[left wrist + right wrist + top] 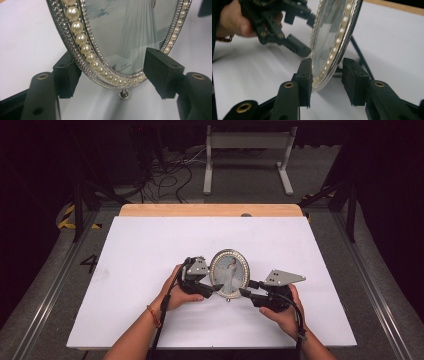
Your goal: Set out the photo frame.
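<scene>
The oval picture frame (229,274) stands mid-table. Left gripper (216,288), at its eight o'clock, and right gripper (246,289), at four, both straddle the rim, jaws apart. Close gently, evenly, avoiding the glass.

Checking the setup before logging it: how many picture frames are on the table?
1. A single oval pearl-trimmed picture frame stands upright near the middle of the white table, between the left gripper and the right gripper.
</scene>
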### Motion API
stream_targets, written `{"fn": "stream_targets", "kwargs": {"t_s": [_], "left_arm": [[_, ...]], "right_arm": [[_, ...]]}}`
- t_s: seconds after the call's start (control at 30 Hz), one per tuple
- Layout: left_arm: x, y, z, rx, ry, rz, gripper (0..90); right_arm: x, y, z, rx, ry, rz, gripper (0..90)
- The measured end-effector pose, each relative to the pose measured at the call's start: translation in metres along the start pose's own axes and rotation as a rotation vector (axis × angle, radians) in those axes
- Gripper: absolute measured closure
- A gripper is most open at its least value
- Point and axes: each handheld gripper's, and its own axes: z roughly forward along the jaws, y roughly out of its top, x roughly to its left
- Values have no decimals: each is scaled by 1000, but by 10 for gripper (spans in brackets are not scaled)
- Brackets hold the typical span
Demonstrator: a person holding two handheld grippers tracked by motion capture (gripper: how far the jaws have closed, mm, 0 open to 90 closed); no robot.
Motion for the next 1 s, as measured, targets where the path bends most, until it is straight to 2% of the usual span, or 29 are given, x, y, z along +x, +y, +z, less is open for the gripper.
{"fn": "stream_targets", "kwargs": {"t_s": [0.07,0.17,0.23,0.37,0.57,0.67,0.83,1.0], "left_arm": [[1,0,-1,3,3,1,413],[2,-1,-5,0,-9,-4,494],[1,-2,-7,10,-3,3,526],[0,-3,-11,27,0,1,542],[-7,-4,-19,45,2,6,556],[-13,-6,-22,53,17,19,550],[-19,-10,-25,57,26,6,543],[-28,-10,-27,64,42,16,530]], "right_arm": [[-1,2,-1,-30,-7,19,660],[-3,3,1,-34,-37,24,731],[-4,2,3,-35,-20,35,761],[-6,4,6,-32,-24,25,763],[-10,5,10,-38,-16,48,759],[-12,6,11,-41,-12,55,754],[-10,8,14,-44,-14,47,739],[-10,8,16,-48,-21,51,708]]}}
